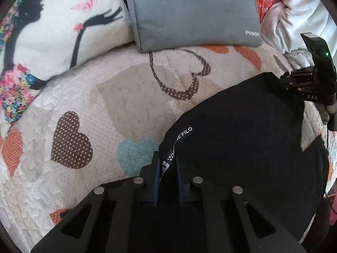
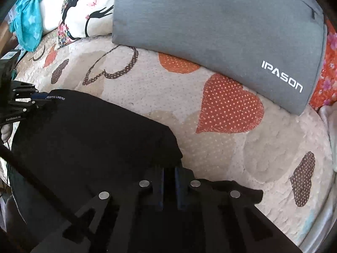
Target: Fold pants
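Observation:
Black pants (image 1: pixel 242 130) lie on a heart-patterned quilt (image 1: pixel 84 97). My left gripper (image 1: pixel 167 164) is shut on the pants' edge by a white-lettered label (image 1: pixel 181 141). In the right wrist view the pants (image 2: pixel 84 139) spread to the left, and my right gripper (image 2: pixel 169 171) is shut on their near right corner. Each gripper shows in the other's view: the right one (image 1: pixel 294 80) at the pants' far right corner, the left one (image 2: pixel 35 99) at the far left corner by the label.
A grey IPASON bag (image 2: pixel 221 31) lies at the back of the quilt, also in the left wrist view (image 1: pixel 193 14). A white printed pillow (image 1: pixel 63 21) sits back left, a turquoise cloth (image 2: pixel 27 21) beside it, white and orange fabric (image 1: pixel 299 10) back right.

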`<state>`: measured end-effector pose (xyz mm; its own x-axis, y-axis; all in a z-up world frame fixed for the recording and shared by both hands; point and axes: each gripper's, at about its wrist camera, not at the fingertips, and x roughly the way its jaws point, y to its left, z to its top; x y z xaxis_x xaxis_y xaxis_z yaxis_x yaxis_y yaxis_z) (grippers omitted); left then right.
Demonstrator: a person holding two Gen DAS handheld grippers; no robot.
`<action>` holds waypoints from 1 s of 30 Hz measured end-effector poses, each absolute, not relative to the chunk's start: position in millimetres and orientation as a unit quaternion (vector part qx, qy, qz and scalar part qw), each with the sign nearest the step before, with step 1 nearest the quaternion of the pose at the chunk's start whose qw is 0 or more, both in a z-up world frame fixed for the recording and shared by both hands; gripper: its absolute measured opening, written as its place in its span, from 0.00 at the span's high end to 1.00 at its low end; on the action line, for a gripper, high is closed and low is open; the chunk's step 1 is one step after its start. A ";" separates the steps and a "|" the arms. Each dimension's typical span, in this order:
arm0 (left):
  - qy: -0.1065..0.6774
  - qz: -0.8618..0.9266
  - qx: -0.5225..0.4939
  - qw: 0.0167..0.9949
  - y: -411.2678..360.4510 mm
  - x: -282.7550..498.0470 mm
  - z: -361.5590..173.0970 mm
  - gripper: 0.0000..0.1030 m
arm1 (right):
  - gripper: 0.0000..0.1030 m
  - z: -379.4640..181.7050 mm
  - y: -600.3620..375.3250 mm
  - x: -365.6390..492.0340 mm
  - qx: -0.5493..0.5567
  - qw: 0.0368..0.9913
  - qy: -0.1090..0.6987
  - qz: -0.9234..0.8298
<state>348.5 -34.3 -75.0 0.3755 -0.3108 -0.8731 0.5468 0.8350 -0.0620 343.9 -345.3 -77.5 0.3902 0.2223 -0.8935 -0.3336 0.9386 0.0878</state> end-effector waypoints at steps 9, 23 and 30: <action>0.443 -0.263 0.088 0.853 -11.0 262.5 -23.0 0.88 | 0.92 -27.6 -340.8 268.3 -0.018 0.859 0.489 0.151; 0.453 -0.208 0.108 0.860 15.0 71.4 -49.4 0.74 | 0.84 -72.6 -322.4 57.5 0.054 0.830 0.540 0.131; 0.446 -0.145 0.038 0.882 81.8 30.1 -28.4 0.74 | 0.70 -51.2 -379.8 1.7 0.125 0.847 0.515 0.045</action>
<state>30.1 81.8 -28.4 0.5606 -0.2226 -0.7976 0.2910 0.9547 -0.0619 1.7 -379.8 -51.2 0.4664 0.2052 -0.8604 0.0514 0.9648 0.2579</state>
